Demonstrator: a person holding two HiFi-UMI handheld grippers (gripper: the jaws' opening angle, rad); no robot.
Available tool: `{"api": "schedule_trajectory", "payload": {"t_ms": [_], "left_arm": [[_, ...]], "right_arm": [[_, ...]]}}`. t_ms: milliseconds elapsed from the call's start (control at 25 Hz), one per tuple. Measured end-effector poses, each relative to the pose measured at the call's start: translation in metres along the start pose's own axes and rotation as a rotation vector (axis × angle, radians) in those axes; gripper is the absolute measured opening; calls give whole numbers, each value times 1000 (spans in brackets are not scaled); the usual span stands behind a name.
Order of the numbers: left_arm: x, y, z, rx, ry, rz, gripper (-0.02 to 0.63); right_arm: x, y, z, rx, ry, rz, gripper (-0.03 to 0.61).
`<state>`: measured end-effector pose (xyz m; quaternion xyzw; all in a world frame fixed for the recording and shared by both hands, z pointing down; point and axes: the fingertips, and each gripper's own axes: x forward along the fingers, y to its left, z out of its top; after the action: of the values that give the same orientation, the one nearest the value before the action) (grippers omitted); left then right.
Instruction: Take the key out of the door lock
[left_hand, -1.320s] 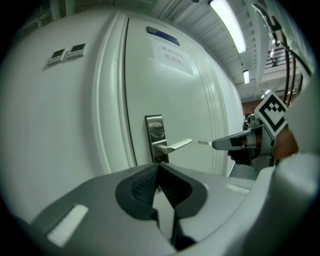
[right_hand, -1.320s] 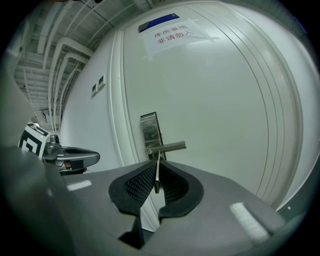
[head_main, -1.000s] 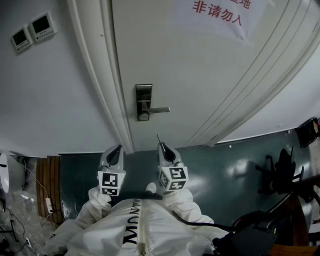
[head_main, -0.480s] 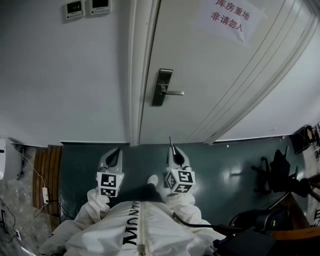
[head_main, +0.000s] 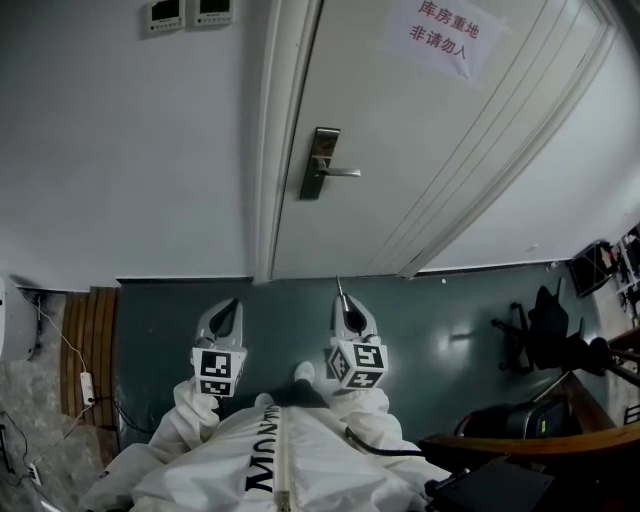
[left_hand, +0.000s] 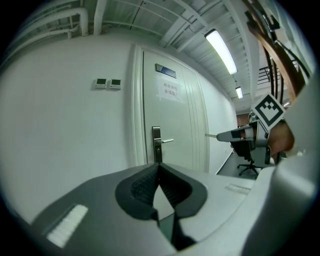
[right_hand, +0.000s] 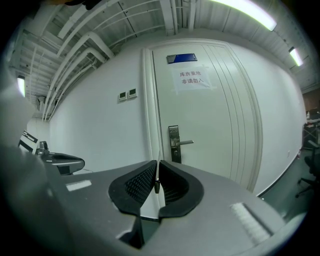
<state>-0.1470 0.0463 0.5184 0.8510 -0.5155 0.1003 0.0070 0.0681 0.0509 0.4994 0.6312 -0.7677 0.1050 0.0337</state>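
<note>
Head view looks down at a person in a white suit (head_main: 285, 460), standing back from a closed white door (head_main: 420, 150) with a gripper in each hand. Both grippers are held out over the dark green floor (head_main: 290, 310), side by side and well short of the door.

The key (head_main: 338, 287) isn't in the lock (head_main: 318, 165) any more. It's clamped in the right gripper (head_main: 343, 303), and from above it shows as a thin metal sliver poking out past the tips toward the door. In the right gripper view the jaws are squeezed on it. It's edge-on, a narrow strip standing upright between the ribbed pads (right_hand: 140, 184).

The left gripper (head_main: 231, 305) has nothing in it. In the left gripper view its jaws are closed, tips touching, with only the door showing beyond them.

The lock is a tall metal plate at the door's left edge, and its handle (head_main: 342, 172) sticks out level to the right. I can't make out the keyhole from this far back. A paper sign (head_main: 445, 28) with red print is stuck high on the door. Two little control panels (head_main: 186, 11) sit on the wall (head_main: 120, 150) left of the frame. A black office chair (head_main: 545, 330) is off to the right on the floor.
</note>
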Motion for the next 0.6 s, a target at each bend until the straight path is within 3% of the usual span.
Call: {"api": "schedule_trajectory", "payload": {"t_ms": [360,600], "left_arm": [[-3,-17,-8,-22,10,11,0],[0,-29,11,13,-12,23,0]], "right_arm": [[-12,-4,-14,-34,45,29,21],[-12,-8,-1,-37,17,61,21]]}}
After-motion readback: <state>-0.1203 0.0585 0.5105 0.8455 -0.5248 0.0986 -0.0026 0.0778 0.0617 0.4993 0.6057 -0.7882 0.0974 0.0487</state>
